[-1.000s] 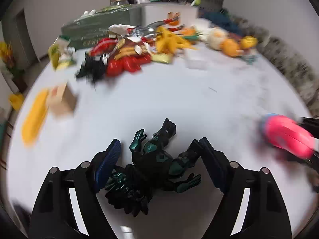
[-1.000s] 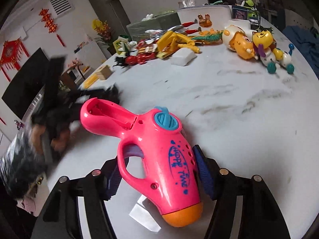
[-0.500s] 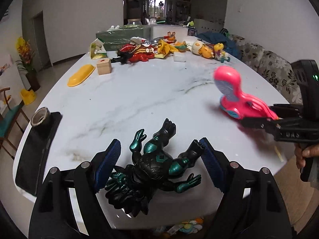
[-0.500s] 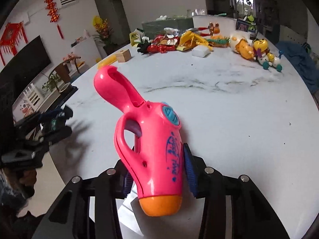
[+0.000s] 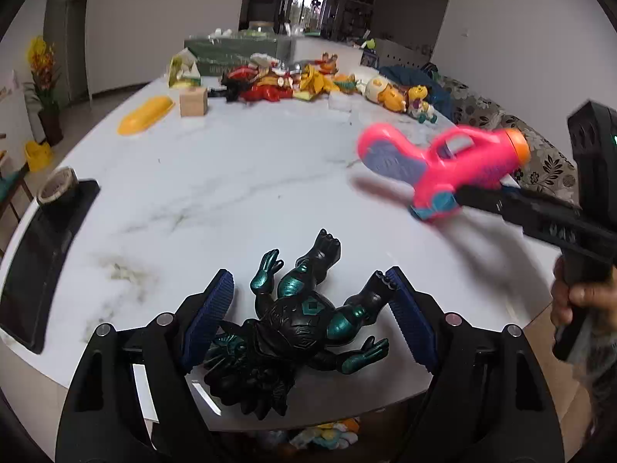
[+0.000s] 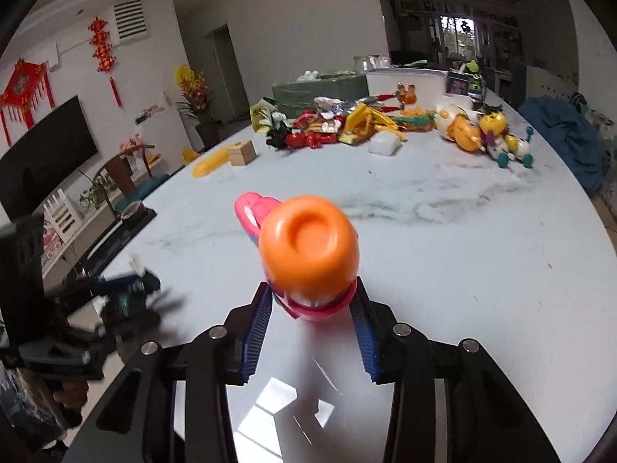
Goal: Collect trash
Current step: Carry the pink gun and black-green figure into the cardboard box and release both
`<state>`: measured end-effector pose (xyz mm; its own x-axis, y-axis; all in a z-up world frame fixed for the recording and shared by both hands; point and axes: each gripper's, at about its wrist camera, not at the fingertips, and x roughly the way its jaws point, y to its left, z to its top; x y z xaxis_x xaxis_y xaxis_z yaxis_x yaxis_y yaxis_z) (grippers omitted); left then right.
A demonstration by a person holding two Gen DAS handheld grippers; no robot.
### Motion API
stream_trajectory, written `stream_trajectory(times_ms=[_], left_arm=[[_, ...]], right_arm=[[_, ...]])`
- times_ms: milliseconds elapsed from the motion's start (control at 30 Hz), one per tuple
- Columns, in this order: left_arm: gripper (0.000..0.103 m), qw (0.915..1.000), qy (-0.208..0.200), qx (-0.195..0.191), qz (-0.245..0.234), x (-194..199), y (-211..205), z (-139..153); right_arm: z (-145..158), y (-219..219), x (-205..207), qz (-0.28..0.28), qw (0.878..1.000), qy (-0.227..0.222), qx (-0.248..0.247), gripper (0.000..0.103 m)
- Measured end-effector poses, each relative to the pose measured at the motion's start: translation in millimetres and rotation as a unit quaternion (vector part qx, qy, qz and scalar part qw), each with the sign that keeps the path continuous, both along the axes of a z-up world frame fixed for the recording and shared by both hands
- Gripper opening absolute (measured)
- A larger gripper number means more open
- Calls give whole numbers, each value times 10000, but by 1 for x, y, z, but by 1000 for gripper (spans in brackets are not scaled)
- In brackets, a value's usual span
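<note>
One black-and-teal monster figure (image 5: 297, 324), ridged hard plastic with clawed limbs, is pinched in the left tongs (image 5: 308, 320): both blue ribbed pads are pressed on it, above the near desk edge. One glossy pink toy gun (image 6: 304, 258) with a rounded orange end cap is gripped in the right tongs (image 6: 312, 328), whose jaws have just been closing on its body; it is held clear of the desk. One white marble-veined oval desk (image 5: 239, 177) is seen. At its left edge one black tray (image 5: 34, 262) with one tape roll (image 5: 58, 189) is seen. Farther off, one yellow lid-like piece (image 5: 144, 115) and one wooden cube (image 5: 193, 102) are seen. One heap of coloured plastic toys (image 5: 293, 83) is piled at the far end. On the room's wall, a dark screen (image 6: 42, 158) and red hangings are seen.
</note>
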<state>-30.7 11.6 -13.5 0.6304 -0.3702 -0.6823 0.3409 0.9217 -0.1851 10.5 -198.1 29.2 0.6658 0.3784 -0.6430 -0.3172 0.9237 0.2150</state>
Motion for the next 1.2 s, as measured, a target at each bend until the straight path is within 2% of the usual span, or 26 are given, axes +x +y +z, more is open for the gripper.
stream_trajectory(times_ms=[33,67,133,167,200,233,267,367,467,533,667,900,1067,1200], left_arm=[[78,10000,-8,-12,-8,0,1,-1],[78,10000,-48,-17,-13,0,2,-1],[79,9999,-129,-4,-12,2,4,1],[79,9999,-143,1,-11,3,4,1],[79,9999,-158,-1,-5,5,5,2],[79,9999,-156,0,12,7,6,2],[79,9999,-144,7,57,10,6,2],[79,9998,-131,15,120,17,8,0],[79,9998,-46,22,208,23,9,-2],[79,9996,-18,39,282,22,11,0],[79,9985,-211,292,411,11,11,8],[78,9950,-463,709,522,-29,4,16],[79,9932,-539,943,430,-69,1,15],[79,9926,-346,1147,203,-103,7,6]], right_arm=[[-1,1,6,31,10000,-49,45,46],[-2,1,10,52,9999,-99,78,55],[-5,3,22,206,9995,-120,203,65],[-11,3,36,306,9982,257,451,64],[-16,1,44,319,9957,482,719,58],[-19,1,50,349,9933,617,914,49],[-18,3,55,370,9925,674,948,49],[-11,17,56,299,9971,445,541,49],[1,23,50,288,9972,289,622,48],[15,21,33,293,9970,107,715,48],[35,14,-13,327,9957,-99,863,49],[48,-1,-107,367,9943,-170,984,49],[42,-12,-165,265,9953,-79,932,49],[15,-14,-205,288,9956,406,795,49]])
